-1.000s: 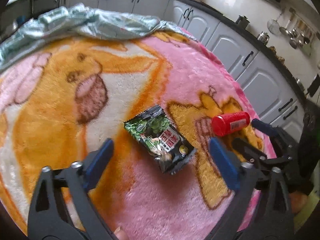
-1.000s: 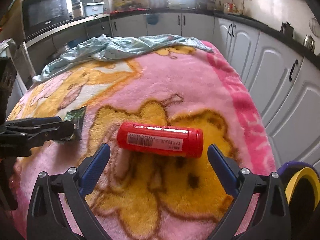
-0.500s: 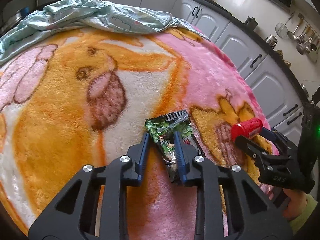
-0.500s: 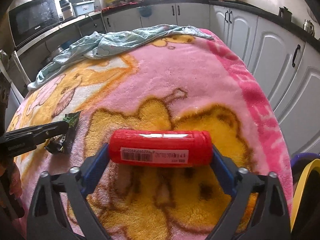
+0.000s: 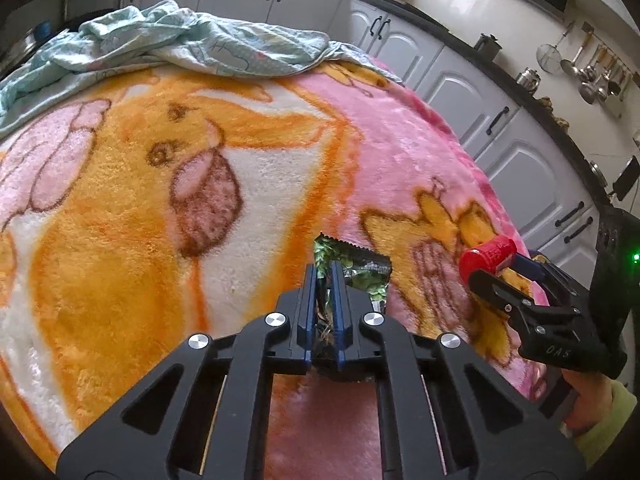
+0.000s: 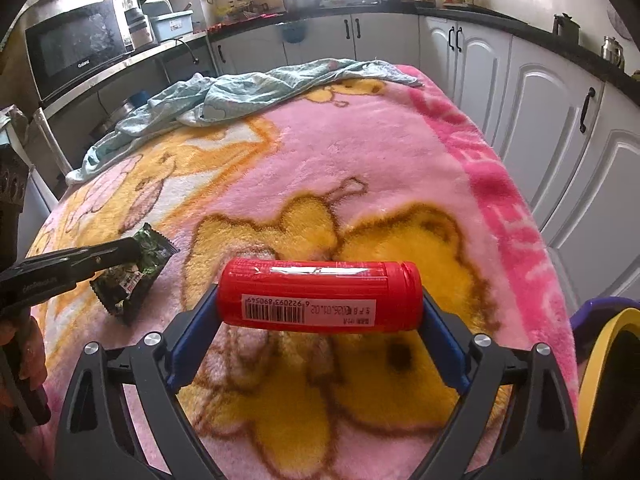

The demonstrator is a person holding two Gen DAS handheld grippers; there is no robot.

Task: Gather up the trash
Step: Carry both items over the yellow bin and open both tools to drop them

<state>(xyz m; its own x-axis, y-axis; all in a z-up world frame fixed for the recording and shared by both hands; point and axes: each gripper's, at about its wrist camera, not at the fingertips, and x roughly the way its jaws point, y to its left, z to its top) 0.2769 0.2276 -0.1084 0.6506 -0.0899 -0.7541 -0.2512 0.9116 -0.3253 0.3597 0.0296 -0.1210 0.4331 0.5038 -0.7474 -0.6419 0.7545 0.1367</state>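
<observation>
My left gripper (image 5: 325, 276) is shut on a dark green snack wrapper (image 5: 360, 270), which sticks out past the blue pads. The wrapper (image 6: 132, 276) also shows in the right wrist view, held by the left gripper (image 6: 132, 248) just above the blanket. My right gripper (image 6: 320, 304) is shut on a red cylindrical container (image 6: 320, 296) with a white barcode label, gripped end to end and lifted off the blanket. In the left wrist view the red container (image 5: 486, 258) and right gripper (image 5: 494, 270) are at the right.
A pink and orange cartoon blanket (image 5: 140, 200) covers the table. A crumpled pale blue cloth (image 5: 192, 46) lies at its far end. White kitchen cabinets (image 6: 560, 120) run along the right. A purple and yellow bin rim (image 6: 608, 344) shows at lower right.
Both grippers went from open to shut: the left closed on the wrapper, the right on the red container. Both items have since been lifted off the blanket.
</observation>
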